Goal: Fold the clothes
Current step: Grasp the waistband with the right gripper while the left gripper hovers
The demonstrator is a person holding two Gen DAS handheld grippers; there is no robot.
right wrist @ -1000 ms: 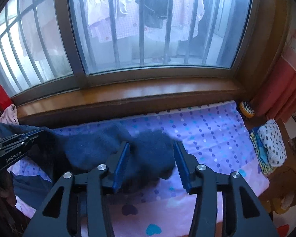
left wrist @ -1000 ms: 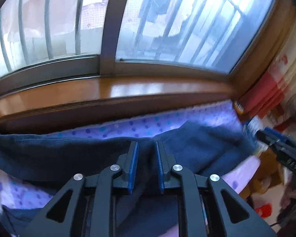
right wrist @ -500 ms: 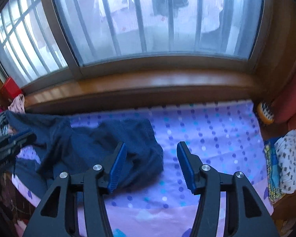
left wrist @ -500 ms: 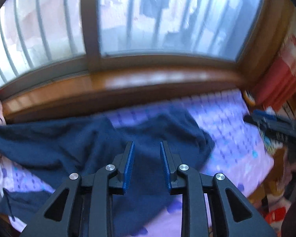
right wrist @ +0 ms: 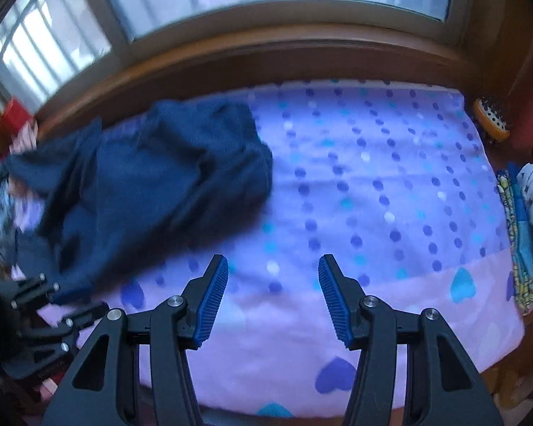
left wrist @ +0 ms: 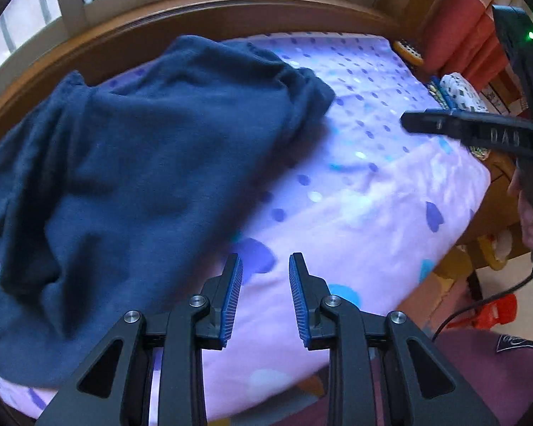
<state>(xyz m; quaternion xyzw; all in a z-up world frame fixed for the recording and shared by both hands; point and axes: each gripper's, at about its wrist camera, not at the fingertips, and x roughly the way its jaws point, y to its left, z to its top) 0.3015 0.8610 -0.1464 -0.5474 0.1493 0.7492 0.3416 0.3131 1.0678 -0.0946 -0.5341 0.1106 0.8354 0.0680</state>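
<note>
A dark navy garment [left wrist: 142, 163] lies rumpled on the left half of a purple dotted bedsheet [left wrist: 373, 184]; it also shows in the right wrist view [right wrist: 160, 184]. My left gripper [left wrist: 264, 269] is open and empty, above the sheet just right of the garment's near edge. My right gripper [right wrist: 273, 269] is open wide and empty, above bare sheet [right wrist: 373, 195] to the right of the garment. The right gripper shows at the right of the left wrist view [left wrist: 462, 129]; the left gripper shows at the lower left of the right wrist view [right wrist: 49, 316].
A wooden window sill [right wrist: 266, 56] runs behind the bed. Folded patterned cloths [right wrist: 529, 220] lie off the bed's right edge, near an orange brush [right wrist: 490, 120]. Red fabric [left wrist: 462, 25] hangs at the right. A cable and a red object [left wrist: 494, 310] lie on the floor.
My left gripper has let go of the navy garment and opened; the garment dropped onto the bed. Both grippers have pulled back toward the bed's near edge and tilted down.
</note>
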